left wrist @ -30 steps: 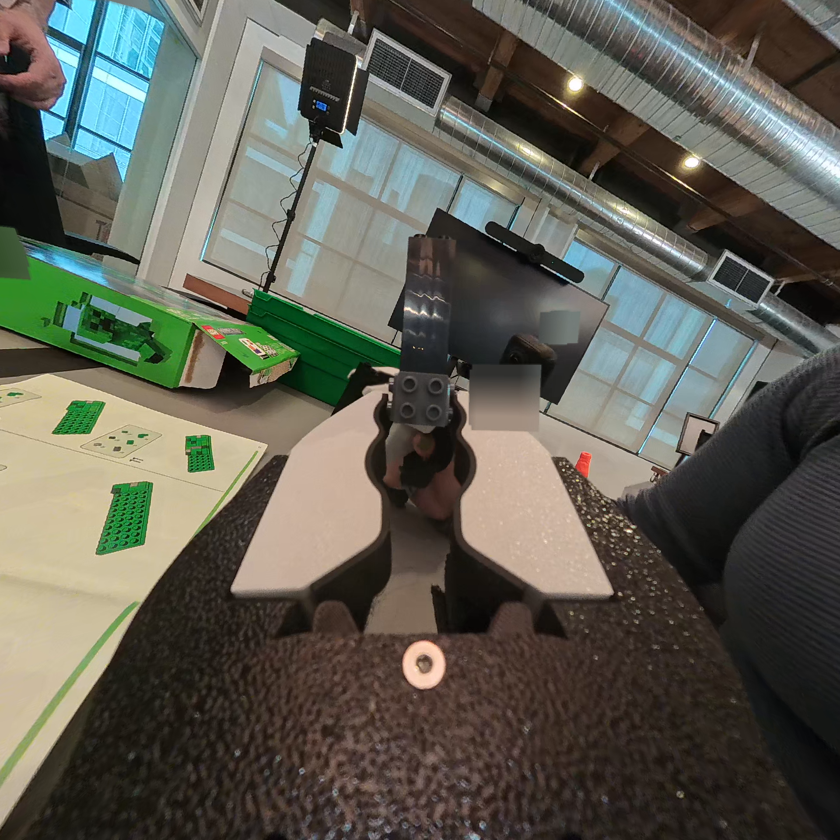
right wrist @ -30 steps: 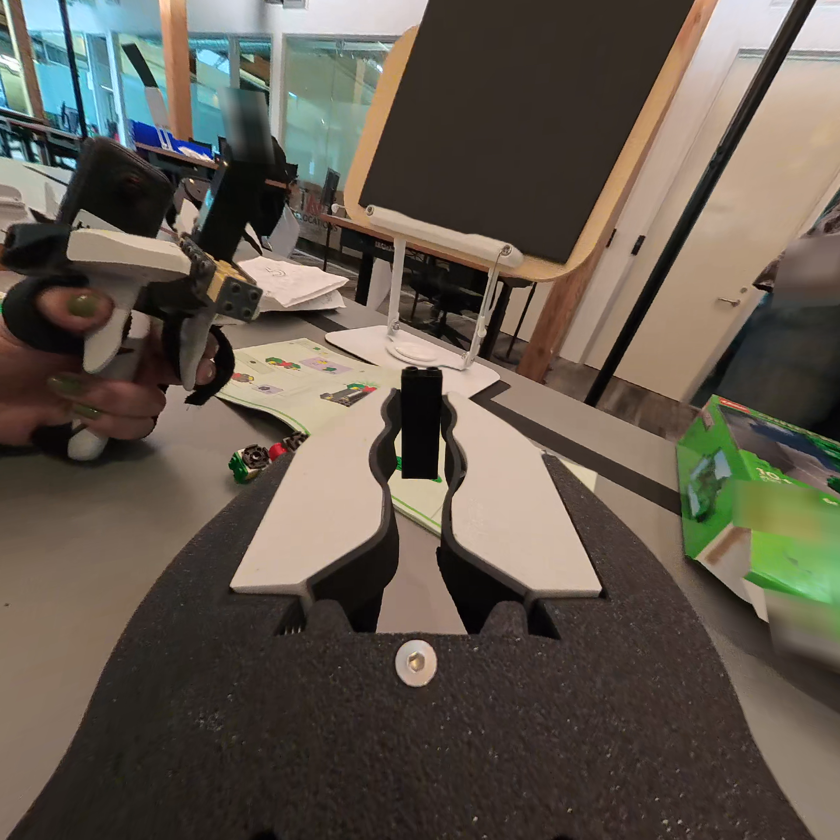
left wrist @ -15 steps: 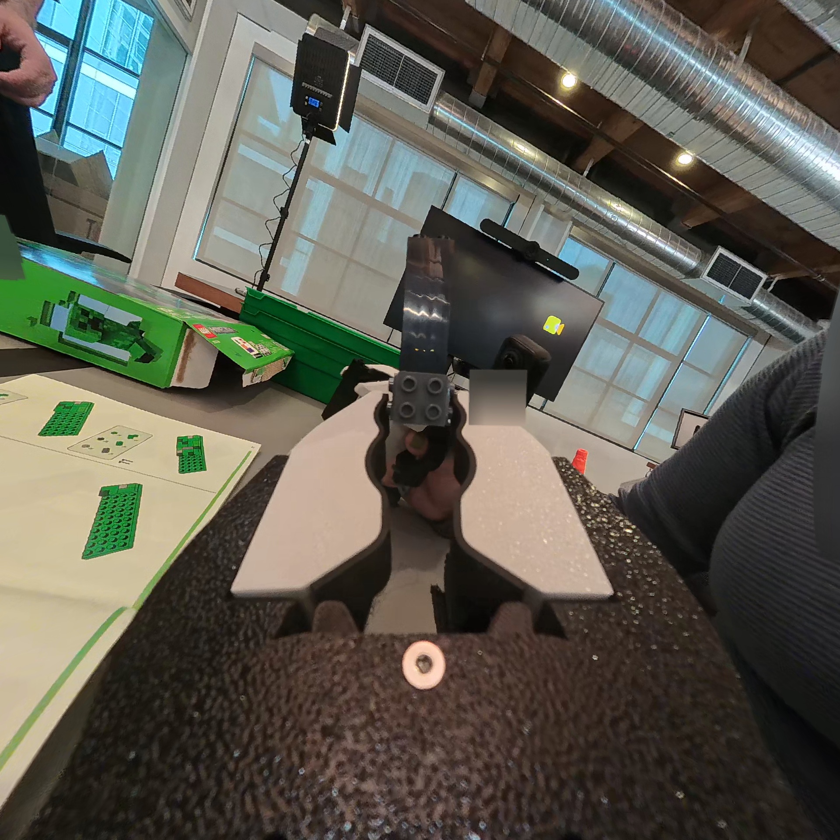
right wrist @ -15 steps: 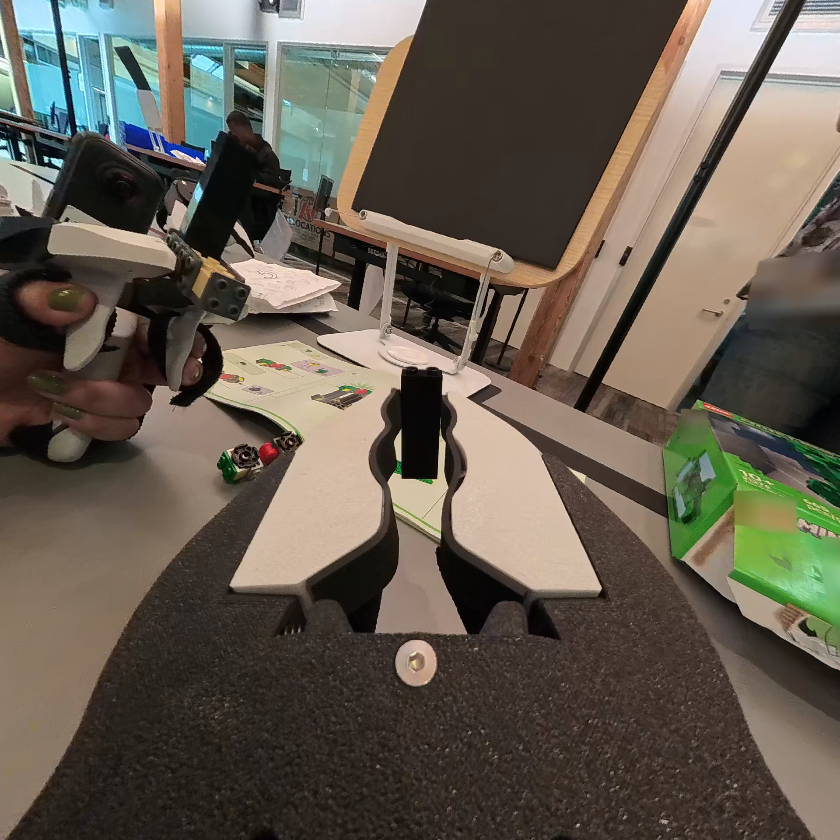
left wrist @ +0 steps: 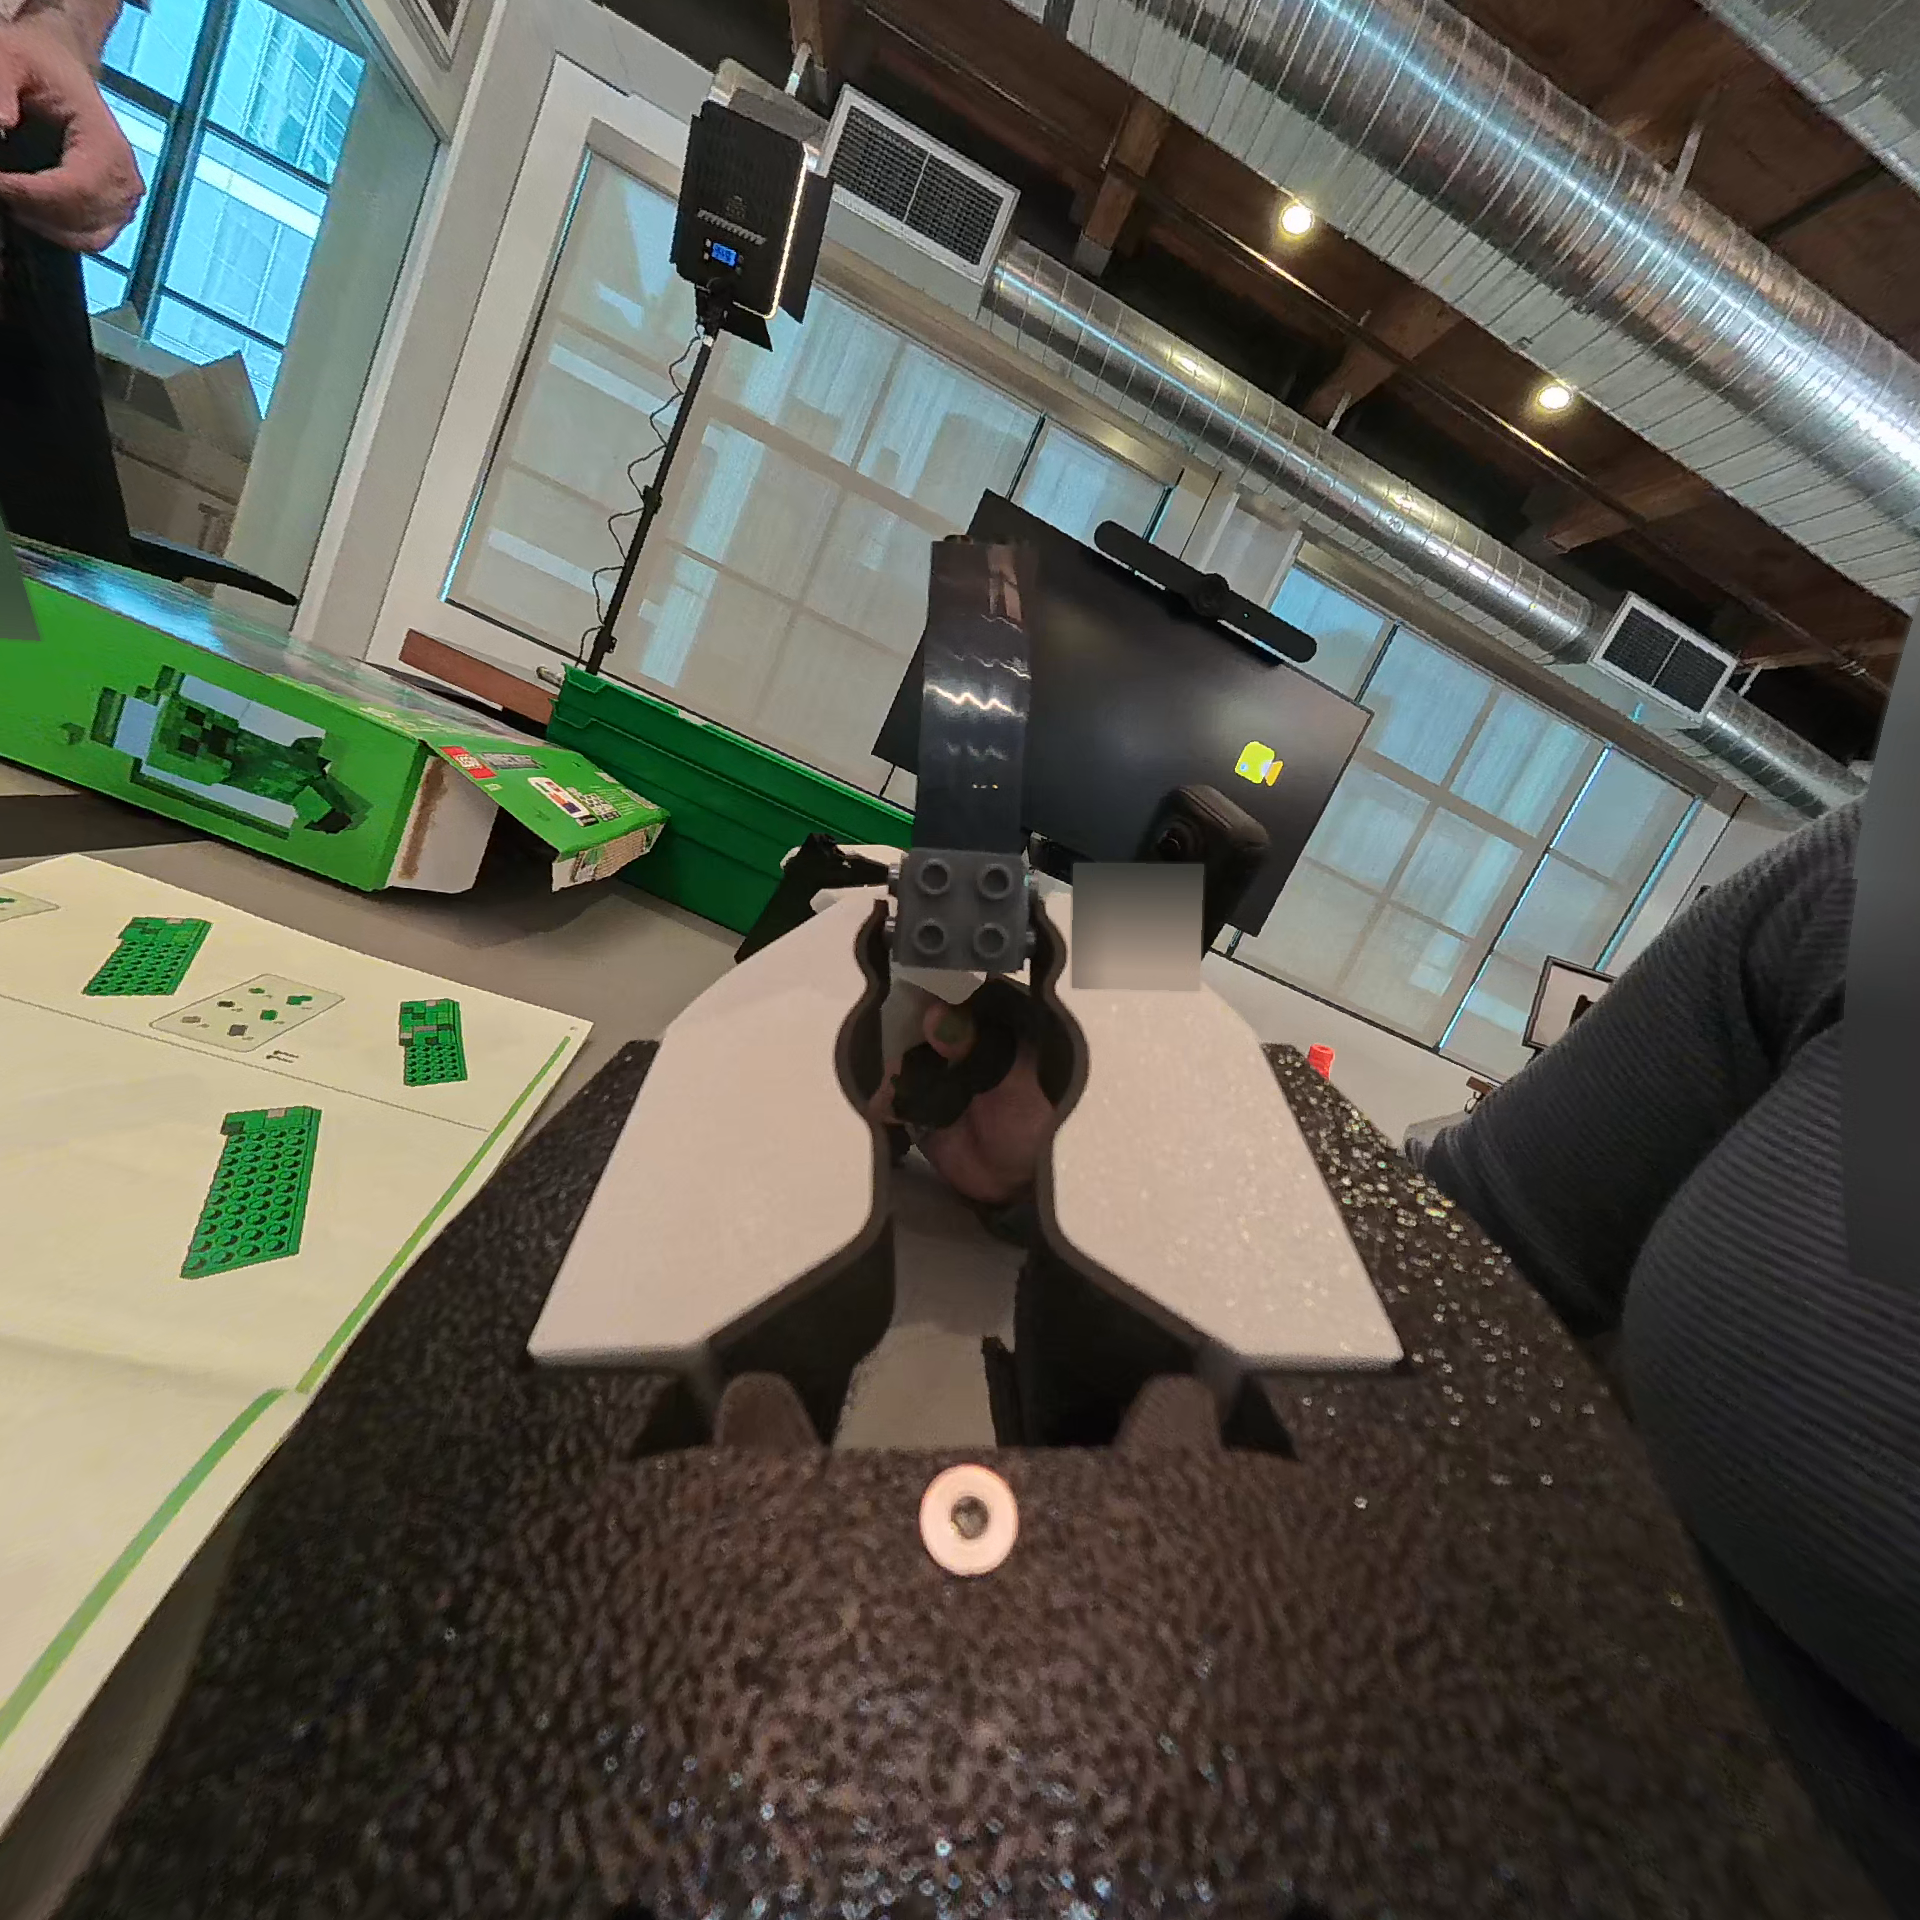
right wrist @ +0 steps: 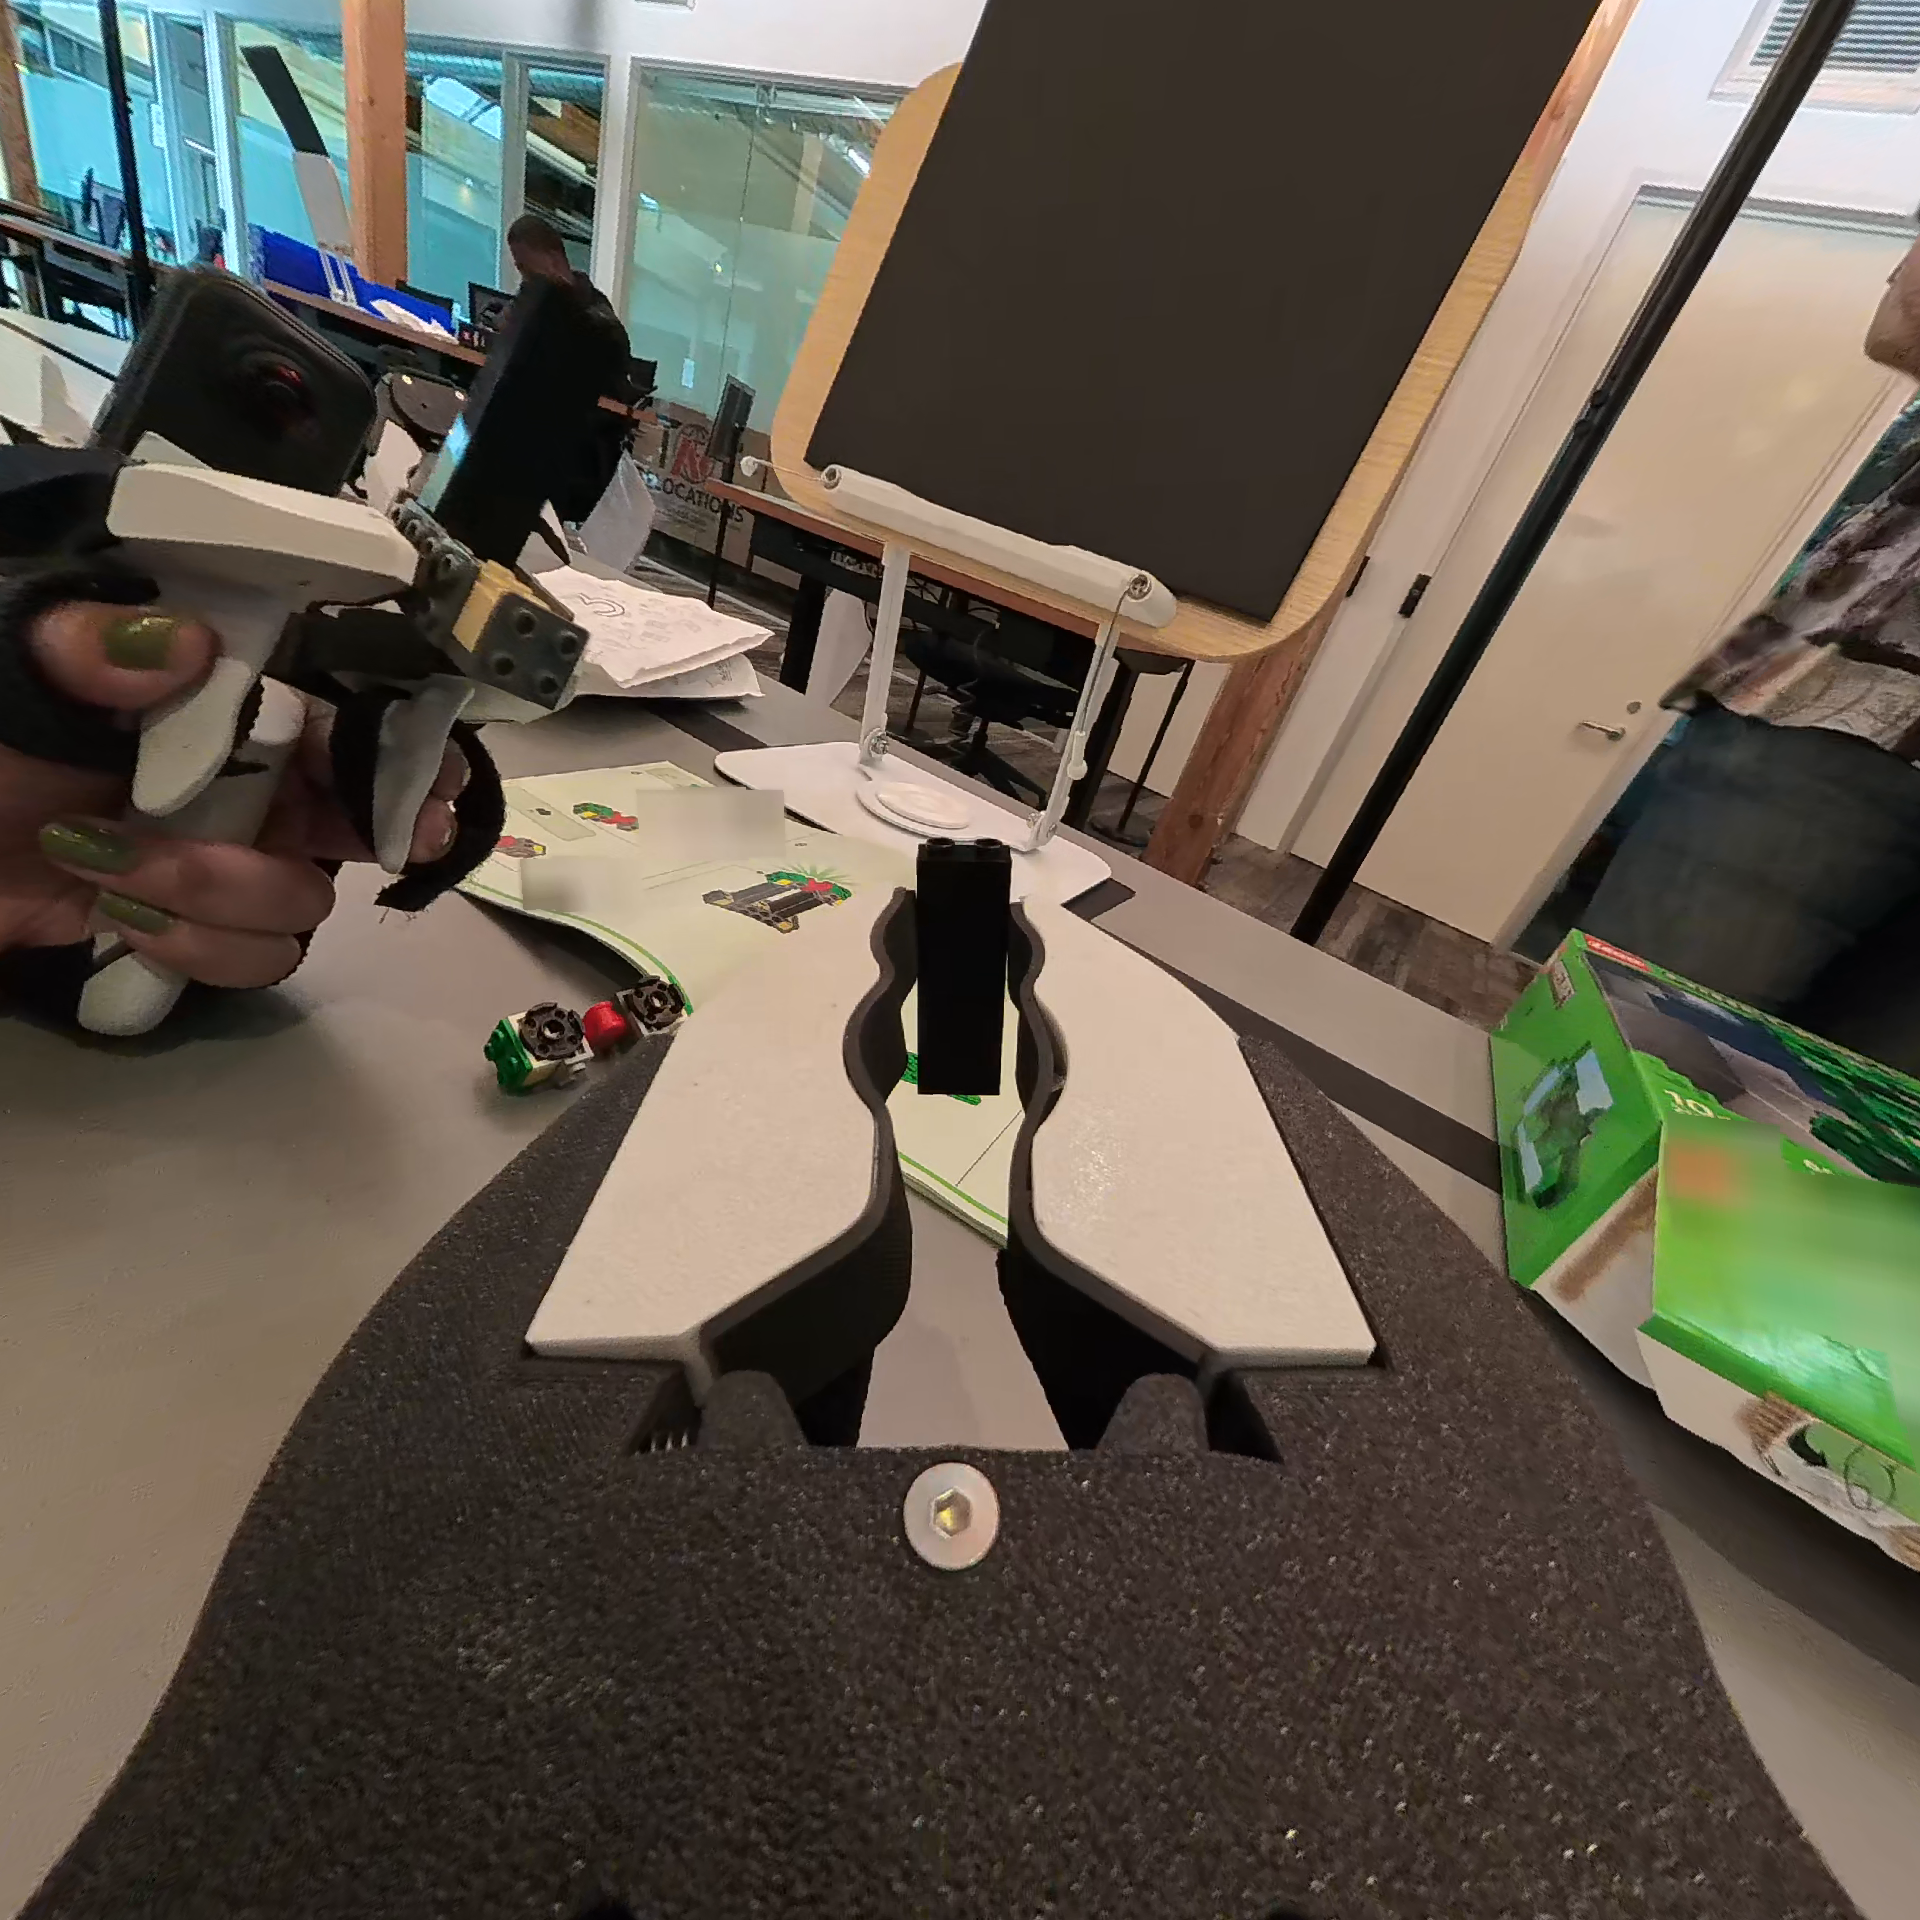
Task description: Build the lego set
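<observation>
— Fingers first: what does each pair grip?

— Both pairs are pinched on pieces. Going by size, the left gripper [left wrist: 961, 930] clamps a small grey four-stud square brick with a tall glossy black plate standing up from it [left wrist: 971, 717]; the right gripper [right wrist: 961, 997] squeezes a narrow black upright column brick [right wrist: 961, 966] between its white fingers [right wrist: 748, 1164]. Both assemblies are held in the air above the grey tabletop [right wrist: 208, 1247].

— Which step is this?

— I judge it a mid-air joining step: the column looks meant for the grey-and-black assembly. Next, the two grippers need to come together with studs aligned, then press firmly without twisting.

— Anything left on the table?

— An open instruction booklet with green pictures [left wrist: 208, 1143], a green cardboard set box [right wrist: 1714, 1174], and a tiny green, black and red sub-build [right wrist: 582, 1034] beside the booklet.

— What stays unclear?

— The column's underside and the grey brick's far face are hidden, so the mating spot is uncertain
</observation>
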{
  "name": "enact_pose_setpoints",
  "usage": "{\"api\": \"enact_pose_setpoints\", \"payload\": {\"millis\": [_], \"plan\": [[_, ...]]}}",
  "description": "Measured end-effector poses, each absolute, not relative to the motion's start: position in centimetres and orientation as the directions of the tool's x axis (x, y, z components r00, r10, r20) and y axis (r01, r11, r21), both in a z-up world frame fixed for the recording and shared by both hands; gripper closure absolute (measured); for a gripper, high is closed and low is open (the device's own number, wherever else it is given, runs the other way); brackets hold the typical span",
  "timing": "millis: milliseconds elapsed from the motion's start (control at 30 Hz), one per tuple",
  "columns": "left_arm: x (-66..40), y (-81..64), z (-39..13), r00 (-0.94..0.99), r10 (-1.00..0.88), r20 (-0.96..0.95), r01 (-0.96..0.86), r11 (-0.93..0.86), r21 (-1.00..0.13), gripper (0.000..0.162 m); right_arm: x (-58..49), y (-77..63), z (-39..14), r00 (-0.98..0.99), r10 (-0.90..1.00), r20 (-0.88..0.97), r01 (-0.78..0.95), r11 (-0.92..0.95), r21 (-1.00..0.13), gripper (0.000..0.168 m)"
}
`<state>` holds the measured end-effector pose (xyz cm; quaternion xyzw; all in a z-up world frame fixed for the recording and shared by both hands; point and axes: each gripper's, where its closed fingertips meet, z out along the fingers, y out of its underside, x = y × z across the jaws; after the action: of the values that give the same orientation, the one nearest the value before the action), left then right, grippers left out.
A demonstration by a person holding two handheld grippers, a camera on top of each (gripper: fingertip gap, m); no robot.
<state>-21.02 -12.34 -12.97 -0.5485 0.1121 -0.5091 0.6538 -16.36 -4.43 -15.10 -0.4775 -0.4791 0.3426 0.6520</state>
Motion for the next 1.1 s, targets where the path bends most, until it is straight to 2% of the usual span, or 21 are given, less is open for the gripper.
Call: {"api": "enact_pose_setpoints", "payload": {"millis": [833, 1100], "plan": [[-21.7, -12.1, -12.9, 0.435, -0.783, 0.445, 0.589, -0.126, -0.798, 0.137, -15.7, -3.8, -14.5, 0.353, 0.889, 0.292, -0.016, 0.318, -0.948, 0.152], [-20.6, -12.3, -13.2, 0.499, -0.783, 0.371, 0.505, -0.085, -0.859, 0.137, -16.2, -4.3, -14.2, 0.282, 0.933, 0.225, -0.080, 0.257, -0.963, 0.152]]}}
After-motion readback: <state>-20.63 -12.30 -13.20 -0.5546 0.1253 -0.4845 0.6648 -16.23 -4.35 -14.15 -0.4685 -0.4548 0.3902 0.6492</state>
